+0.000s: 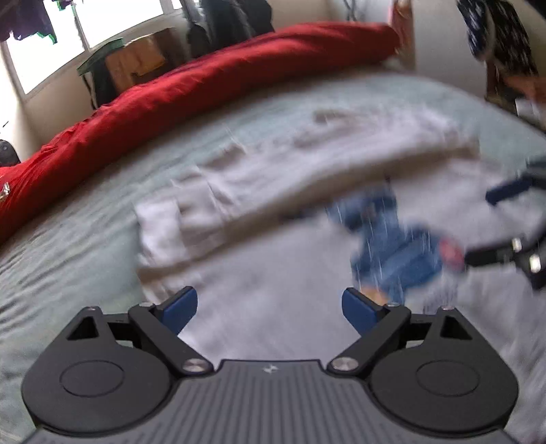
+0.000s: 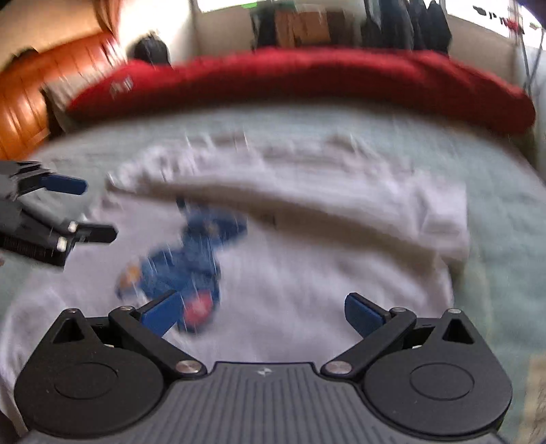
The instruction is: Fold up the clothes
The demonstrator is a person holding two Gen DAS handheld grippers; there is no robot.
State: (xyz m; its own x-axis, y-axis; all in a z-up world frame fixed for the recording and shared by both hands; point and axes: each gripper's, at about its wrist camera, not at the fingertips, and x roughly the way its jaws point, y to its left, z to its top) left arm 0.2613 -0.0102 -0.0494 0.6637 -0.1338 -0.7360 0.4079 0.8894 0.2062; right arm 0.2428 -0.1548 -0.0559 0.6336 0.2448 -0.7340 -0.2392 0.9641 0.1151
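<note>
The white T-shirt [image 1: 273, 191] lies spread on the pale green bedsheet [image 1: 68, 239] of a bed, in front of both grippers. Its far part is folded over toward the near side, so a thick doubled edge runs across the shirt from side to side, with a shadow under it. A sleeve [image 1: 160, 229] sticks out at the left end in the left wrist view; in the right wrist view the folded end [image 2: 440, 218] shows at the right. The shirt's long axis now runs across the bed, roughly parallel to the red duvet [image 1: 204, 88] bunched along the far side. A blue print [image 1: 392, 246] with a red spot sits on the flat front, just below the fold. Both views are blurred, so finer detail of the print cannot be made out.

The left gripper [image 1: 269, 307] hangs above the near, flat part of the shirt with its jaws spread wide; nothing is between the blue pads [image 1: 181, 307] and they touch no cloth. The right gripper [image 2: 262, 312] is likewise wide open and empty over the shirt's near part, its left pad [image 2: 163, 312] lying in front of the print. Each gripper shows at the edge of the other's view, apart from it, jaws parted.

Behind the duvet stand a window [image 1: 102, 20], hanging dark clothes [image 1: 232, 20] and a brown box [image 1: 140, 58].
</note>
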